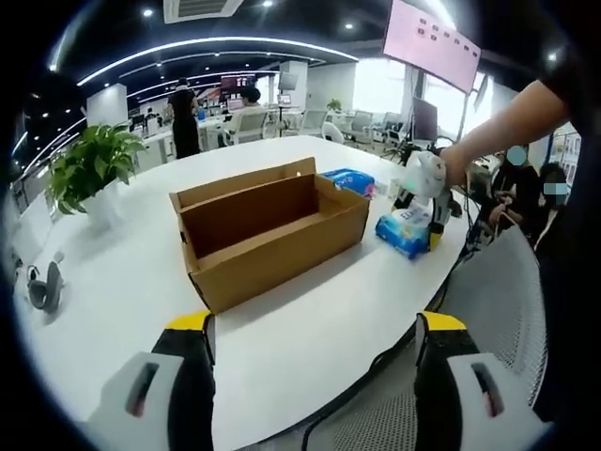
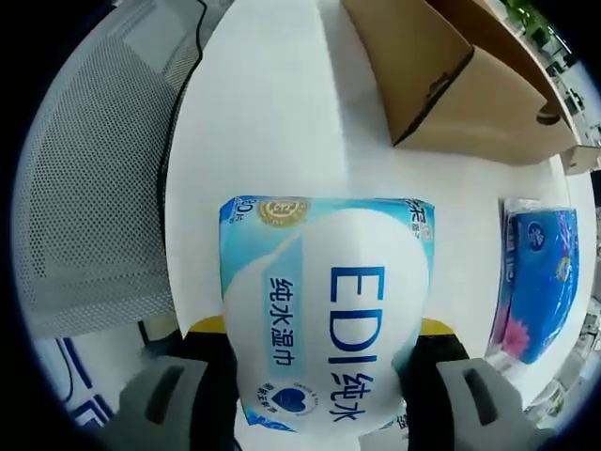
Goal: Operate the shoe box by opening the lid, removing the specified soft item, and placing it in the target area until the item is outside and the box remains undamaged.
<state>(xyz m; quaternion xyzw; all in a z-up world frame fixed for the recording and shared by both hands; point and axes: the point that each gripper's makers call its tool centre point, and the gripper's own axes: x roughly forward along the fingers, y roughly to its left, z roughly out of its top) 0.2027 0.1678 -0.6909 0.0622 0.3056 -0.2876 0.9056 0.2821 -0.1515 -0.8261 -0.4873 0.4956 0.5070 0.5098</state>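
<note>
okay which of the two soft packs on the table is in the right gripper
The pale blue and white wipes pack, clamped in the right gripper. The darker blue pack lies untouched beside the cardboard box.

Bright, even office light, strong fisheye bend

Ceiling strips and spots glow along the frame's top in the left gripper view; the glossy white table point(image 1: 310, 319) shines, shadows stay soft, and edges curve and smear slightly.

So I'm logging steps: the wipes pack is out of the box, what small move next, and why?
Probably lower the right claw and open it. Its jaws clamp the wet wipes pack beside the open cardboard box, low over the white table.
</note>
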